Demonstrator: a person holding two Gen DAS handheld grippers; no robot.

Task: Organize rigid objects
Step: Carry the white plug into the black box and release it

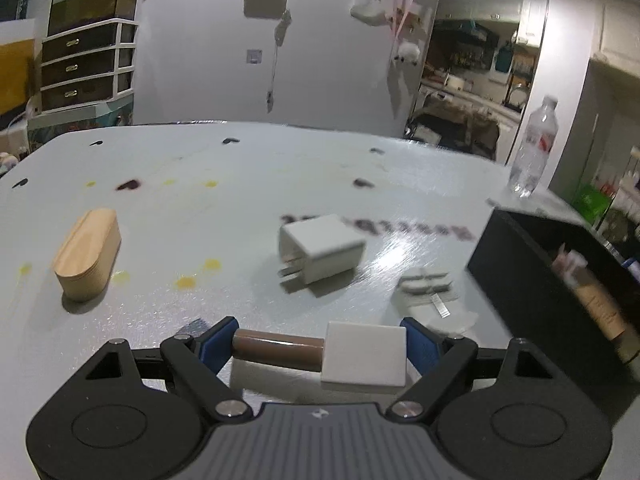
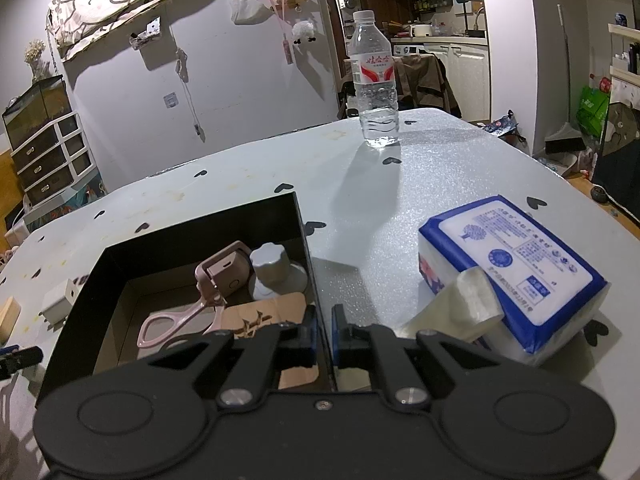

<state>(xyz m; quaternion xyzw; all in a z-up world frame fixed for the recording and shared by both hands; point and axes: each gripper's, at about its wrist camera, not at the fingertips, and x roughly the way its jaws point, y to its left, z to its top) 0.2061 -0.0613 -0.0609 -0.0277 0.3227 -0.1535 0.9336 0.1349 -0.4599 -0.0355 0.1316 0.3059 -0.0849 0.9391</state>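
My left gripper (image 1: 312,346) is shut on a brown tube with a square white cap (image 1: 320,354), held crosswise above the table. Ahead of it lie a white plug adapter (image 1: 322,248) and a rounded wooden block (image 1: 88,254). The black box (image 1: 532,280) stands to its right. My right gripper (image 2: 325,338) is shut on the right wall of the black box (image 2: 308,248). Inside the box lie a pink eyelash curler (image 2: 180,316), a mauve square gadget (image 2: 226,274) and a grey knob-shaped piece (image 2: 272,270).
A water bottle (image 2: 374,80) stands at the table's far edge. A blue and white tissue pack (image 2: 516,272) lies right of the box. Small white packets (image 1: 428,286) lie beside the box in the left wrist view. The tabletop (image 2: 380,208) has heart prints and stains.
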